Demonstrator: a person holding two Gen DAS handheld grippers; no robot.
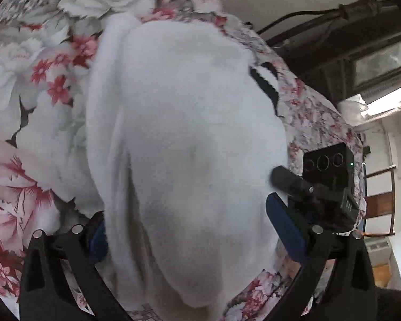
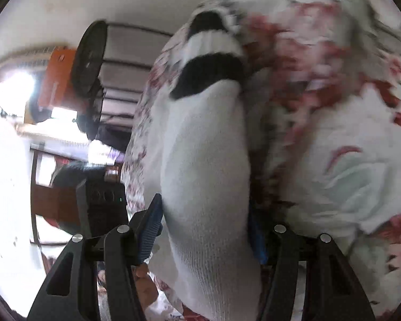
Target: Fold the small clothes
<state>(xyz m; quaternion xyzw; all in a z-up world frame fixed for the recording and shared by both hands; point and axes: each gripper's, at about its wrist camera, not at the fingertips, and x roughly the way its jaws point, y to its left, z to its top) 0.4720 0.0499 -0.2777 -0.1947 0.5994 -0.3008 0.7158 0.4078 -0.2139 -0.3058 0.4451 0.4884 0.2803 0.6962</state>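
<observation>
sock (image 1: 189, 139) spans both grippers: left gripper (image 1: 192, 238) fingers wide apart around it, right gripper (image 2: 203, 235) fingers probably pinching it, lifted off floral bedspread (image 1: 26, 85) for folding.

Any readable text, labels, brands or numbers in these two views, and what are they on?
None can be read.
white sock: no print or label showing.
floral bedspread: pattern only, no words.
black device at the bed edge: small pale markings low on its side, too small and blurred to read.
orange object: blurred, no legible marks.
</observation>
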